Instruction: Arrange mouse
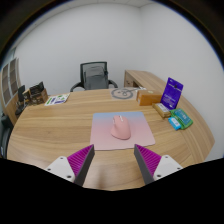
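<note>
Seen from the gripper view, the hand-held gripper (113, 163) hovers level over the near edge of the wooden bench (50, 130), its fingers spread wide and holding nothing. The pink mouse (121, 126) lies on a pink mat (104, 139) just ahead of the fingers. The holding hand is hidden.

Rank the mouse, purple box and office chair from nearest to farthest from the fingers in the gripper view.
The gripper is open.
1. Mouse, just ahead on the pink mat.
2. Purple box, beyond, to the right.
3. Office chair, behind the table's far edge.
</note>
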